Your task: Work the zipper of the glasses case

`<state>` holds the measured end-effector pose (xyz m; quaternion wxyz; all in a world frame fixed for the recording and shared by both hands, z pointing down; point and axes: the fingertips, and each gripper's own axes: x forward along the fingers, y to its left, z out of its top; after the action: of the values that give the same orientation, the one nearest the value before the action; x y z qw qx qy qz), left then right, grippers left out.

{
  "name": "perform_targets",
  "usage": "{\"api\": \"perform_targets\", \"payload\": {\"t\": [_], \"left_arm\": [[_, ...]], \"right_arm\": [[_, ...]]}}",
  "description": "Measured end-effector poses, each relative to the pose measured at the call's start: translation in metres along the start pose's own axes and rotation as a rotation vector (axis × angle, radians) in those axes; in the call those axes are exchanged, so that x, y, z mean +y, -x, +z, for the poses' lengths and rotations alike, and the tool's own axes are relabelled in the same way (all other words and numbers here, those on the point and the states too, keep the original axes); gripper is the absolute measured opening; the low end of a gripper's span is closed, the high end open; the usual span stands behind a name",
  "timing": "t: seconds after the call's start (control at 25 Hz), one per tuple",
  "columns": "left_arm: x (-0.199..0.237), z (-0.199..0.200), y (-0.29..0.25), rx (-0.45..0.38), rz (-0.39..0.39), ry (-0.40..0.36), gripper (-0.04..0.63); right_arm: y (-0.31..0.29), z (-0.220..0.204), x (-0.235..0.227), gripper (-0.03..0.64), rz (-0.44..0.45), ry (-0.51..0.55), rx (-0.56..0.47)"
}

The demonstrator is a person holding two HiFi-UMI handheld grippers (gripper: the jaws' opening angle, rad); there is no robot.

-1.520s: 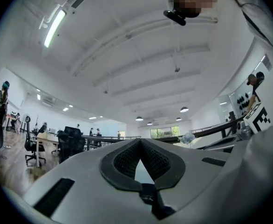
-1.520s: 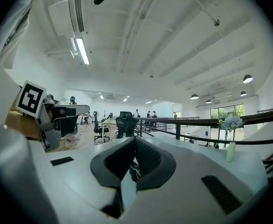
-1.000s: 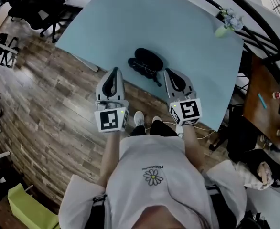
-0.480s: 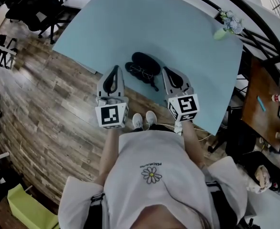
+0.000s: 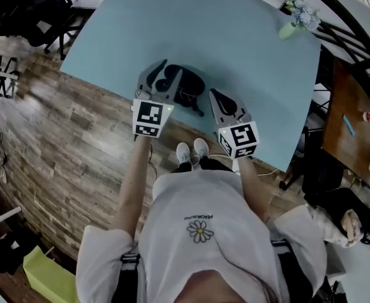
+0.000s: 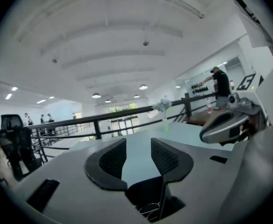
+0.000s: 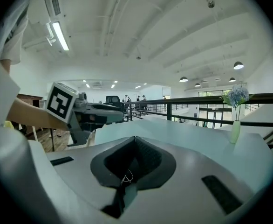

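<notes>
A black glasses case (image 5: 190,82) with a thin cord lies on the light blue table (image 5: 235,49), near its front edge. My left gripper (image 5: 165,72) reaches over the case's left end, and its jaws are opening. In the left gripper view (image 6: 139,146) only bare table shows through the gap, with nothing between the pads. The right gripper (image 5: 212,94) hovers just right of the case, above the table's front edge, jaws shut and empty. The right gripper view (image 7: 135,141) shows its jaws meeting, and the case is hidden there.
A small vase of flowers (image 5: 297,23) stands at the table's far right corner. The table's front edge runs diagonally over wooden floor (image 5: 65,144). Office chairs (image 5: 27,17) stand beyond the left corner. A brown desk (image 5: 355,125) with small items sits to the right.
My left gripper has moved forward from the table's edge to above the case's left end, and its jaws have parted. The right gripper has hardly moved.
</notes>
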<state>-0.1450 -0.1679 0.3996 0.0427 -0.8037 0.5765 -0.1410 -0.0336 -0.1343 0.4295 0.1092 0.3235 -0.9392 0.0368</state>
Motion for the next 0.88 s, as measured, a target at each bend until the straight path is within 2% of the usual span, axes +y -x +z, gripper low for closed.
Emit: {"api": "perform_targets", "payload": {"t": [0.24,0.32,0.4,0.52,0.64,0.88], "left_arm": [[-0.033,-0.075,-0.055,0.311,-0.380,-0.312,0.160],[-0.043,-0.096,-0.064,0.398,-0.498,-0.375,0.167],[-0.050,-0.109,-0.071,0.454,-0.577,-0.415,0.173],[-0.054,-0.121,-0.082,0.510,-0.655,-0.447,0.181],[-0.059,-0.129,-0.088,0.559,-0.730,-0.436,0.190],[-0.061,-0.145,-0.096,0.625,-0.754,-0.417,0.192]], "right_arm": [[0.002,-0.013,-0.011,0.008,-0.015,-0.030,0.021],[0.003,-0.019,-0.011,0.008,-0.008,-0.041,0.036],[0.001,-0.029,-0.003,0.008,0.018,-0.051,0.063],[-0.007,-0.048,0.021,0.008,0.084,-0.066,0.122],[-0.016,-0.070,0.049,0.008,0.162,-0.064,0.194],[-0.030,-0.101,0.077,0.008,0.255,-0.029,0.292]]}}
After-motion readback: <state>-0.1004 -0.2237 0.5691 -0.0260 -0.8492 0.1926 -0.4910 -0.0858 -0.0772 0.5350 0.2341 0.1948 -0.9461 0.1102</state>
